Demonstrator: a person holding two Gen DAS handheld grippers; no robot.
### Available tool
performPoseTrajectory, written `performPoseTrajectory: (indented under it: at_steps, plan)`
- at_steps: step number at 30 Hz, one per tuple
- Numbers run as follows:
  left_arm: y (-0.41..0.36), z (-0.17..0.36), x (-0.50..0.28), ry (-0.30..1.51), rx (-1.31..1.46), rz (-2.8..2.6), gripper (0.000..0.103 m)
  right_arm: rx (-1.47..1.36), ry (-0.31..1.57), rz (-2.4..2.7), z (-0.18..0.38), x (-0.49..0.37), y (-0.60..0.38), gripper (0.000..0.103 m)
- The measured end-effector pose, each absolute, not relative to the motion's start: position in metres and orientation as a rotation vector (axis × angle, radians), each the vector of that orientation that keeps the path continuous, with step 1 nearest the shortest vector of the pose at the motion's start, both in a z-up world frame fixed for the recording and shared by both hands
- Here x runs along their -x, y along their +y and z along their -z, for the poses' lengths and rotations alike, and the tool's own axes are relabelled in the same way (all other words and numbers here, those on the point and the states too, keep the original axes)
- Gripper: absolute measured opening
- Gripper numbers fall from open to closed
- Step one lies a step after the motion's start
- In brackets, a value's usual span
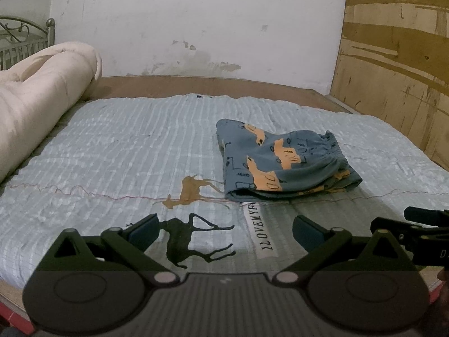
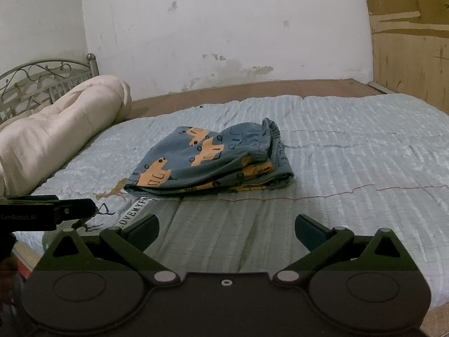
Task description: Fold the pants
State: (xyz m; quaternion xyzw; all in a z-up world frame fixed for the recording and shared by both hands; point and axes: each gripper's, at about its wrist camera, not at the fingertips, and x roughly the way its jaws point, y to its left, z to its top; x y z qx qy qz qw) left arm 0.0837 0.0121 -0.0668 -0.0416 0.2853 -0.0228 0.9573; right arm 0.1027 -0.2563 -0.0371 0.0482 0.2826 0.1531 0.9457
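Your left gripper [image 1: 226,231] hangs low over the near edge of the bed with its fingers spread wide and nothing between them. Your right gripper [image 2: 227,231] is likewise wide apart and empty, held just beside the left one.

The pants [image 1: 280,163], blue-grey with orange vehicle prints, lie folded into a compact stack on the pale blue quilt [image 1: 112,151], well ahead of both grippers and touching neither. From the left wrist they sit to the right of centre; from the right wrist they sit left of centre, and there the gathered waistband [image 2: 269,137] shows along the far right of the stack, with the layered edges facing you.

Only the left wrist gives you the full black deer print [image 1: 190,241] between its fingers, the tan deer print [image 1: 193,189] just left of the pants, and the white lettered strip [image 1: 261,224] running out from under their near edge. The right wrist shows more of the metal headboard [image 2: 42,75] behind the rolled cream comforter [image 2: 56,132], and the open quilt to the right of the pants.
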Motion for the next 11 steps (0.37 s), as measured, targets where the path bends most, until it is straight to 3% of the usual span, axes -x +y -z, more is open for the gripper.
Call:
performPoseTrajectory:
  at_steps: [11]
  plan:
    - [0.0119,0.069,-0.083,0.569,0.086,0.052,0.103,-0.096,0.577,-0.313,0.0376,-0.1033,-0.2557,0.102]
